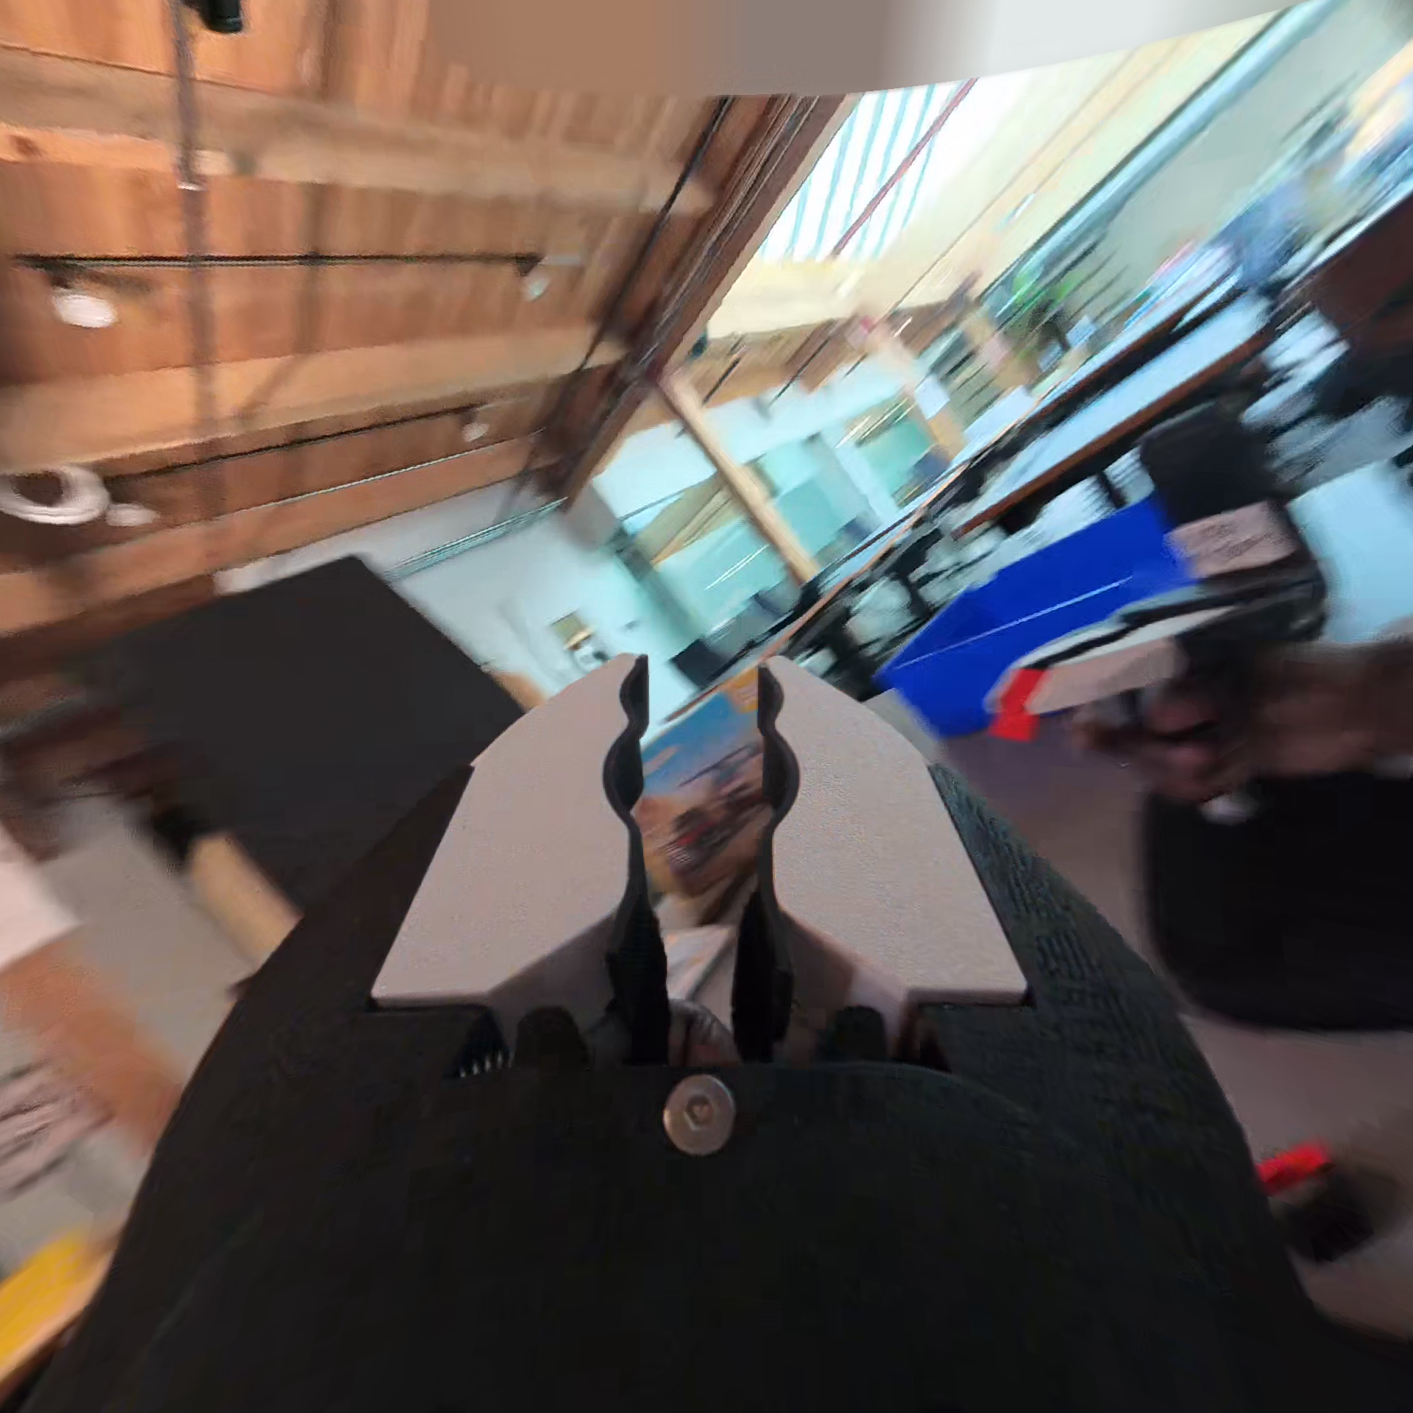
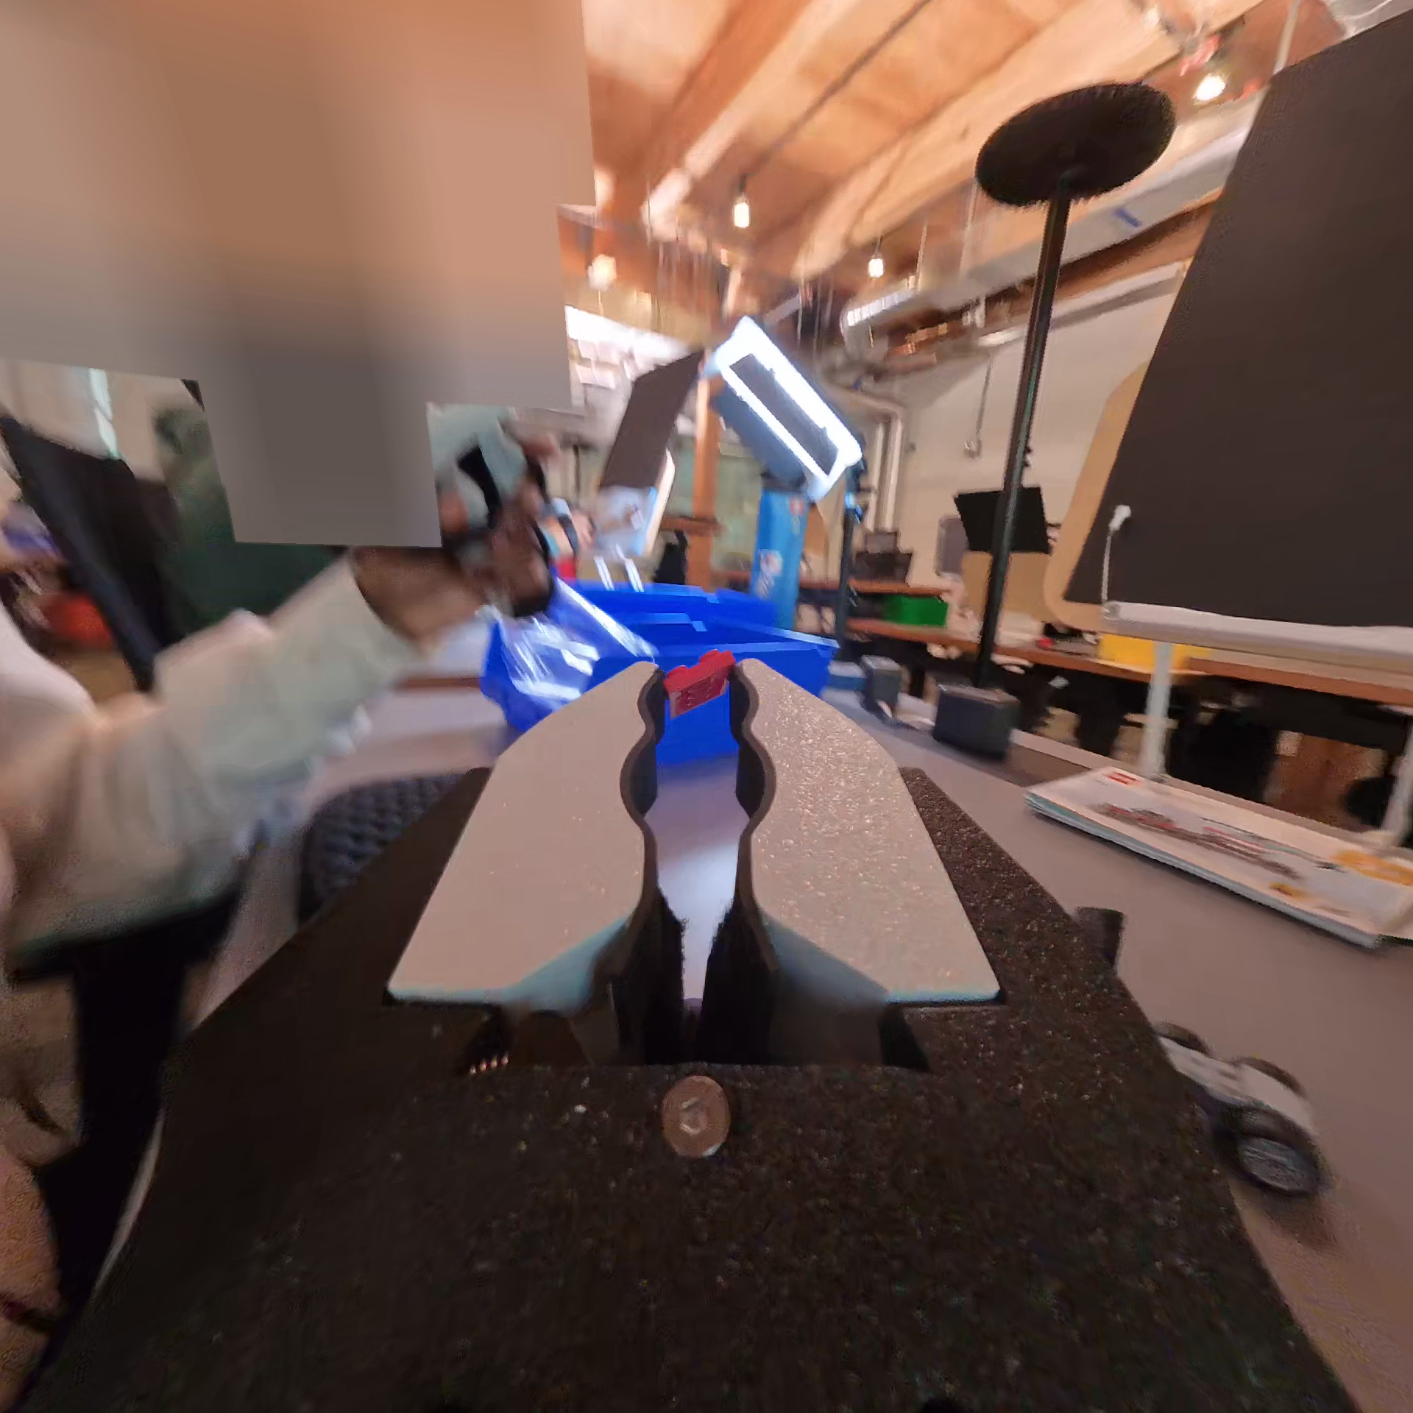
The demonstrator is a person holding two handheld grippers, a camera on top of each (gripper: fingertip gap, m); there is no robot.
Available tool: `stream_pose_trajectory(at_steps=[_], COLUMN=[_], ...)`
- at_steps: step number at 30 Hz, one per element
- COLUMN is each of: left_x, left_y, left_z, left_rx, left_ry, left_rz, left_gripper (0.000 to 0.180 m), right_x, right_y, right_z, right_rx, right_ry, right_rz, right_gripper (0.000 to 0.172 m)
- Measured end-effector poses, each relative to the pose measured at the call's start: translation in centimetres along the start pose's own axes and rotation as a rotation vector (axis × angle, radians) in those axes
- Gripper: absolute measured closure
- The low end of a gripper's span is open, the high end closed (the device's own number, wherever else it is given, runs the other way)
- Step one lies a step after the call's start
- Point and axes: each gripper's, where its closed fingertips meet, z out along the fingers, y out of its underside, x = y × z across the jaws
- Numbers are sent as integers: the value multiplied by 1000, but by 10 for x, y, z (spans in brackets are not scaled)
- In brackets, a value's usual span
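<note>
Right gripper point(image 2: 697, 677) is pinching a small red brick point(image 2: 700, 680) at frame centre, before the blue bin point(image 2: 764, 650); left gripper point(image 1: 703, 673) is gaping, empty.

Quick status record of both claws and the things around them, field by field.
Right claw: shut on a small red brick, held at the fingertips
Left claw: open, nothing between its pads; view motion-blurred
Ahead of right claw: blue bin on the grey table
Right of right claw: booklet; small wheeled model nearer the camera
Left of right claw: person's hand raised by the bin, gripping the other tool
</note>
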Motion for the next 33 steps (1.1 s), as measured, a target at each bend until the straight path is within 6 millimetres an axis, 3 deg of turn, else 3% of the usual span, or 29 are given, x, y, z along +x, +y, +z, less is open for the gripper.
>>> stream_pose_trajectory(at_steps=[3,6,8,10,13,15,16,21,23,24,27,30,33], left_x=[53,106,124,139,148,143,143,143,131,116,34,-31,-58], left_y=[22,39,44,45,45,44,43,43,44,46,44,41,55], left_z=[37,56,62,63,62,61,59,56,53,50,14,-70,-163], left_rx=[47,-16,-81,-104,-111,-102,-100,-118,-139,-173,-394,-766,-1143], left_ry=[69,151,198,282,381,387,408,453,425,386,195,18,-192], left_rz=[-122,-8,42,-72,-322,-417,-448,-470,-436,-388,-190,-140,-205], left_gripper=[150,149,148,148,151,157,164,164,164,164,164,164,164], right_x=[3,-6,-19,-26,-32,-33,-33,-35,-31,-26,-17,-19,-18], right_y=[-14,-16,-14,-12,-11,-9,-8,-7,-9,-10,-11,-4,-2], right_z=[-7,-5,-2,1,2,3,3,4,3,2,1,7,8], right_rx=[120,150,139,129,115,98,97,89,109,126,148,94,84], right_ry=[-52,-164,-269,-323,-332,-330,-334,-335,-307,-278,-231,-233,-224], right_rz=[172,334,426,464,420,415,415,400,395,399,415,418,421], right_gripper=[156,156,156,156,156,157,157,157,152,149,147,147,147])
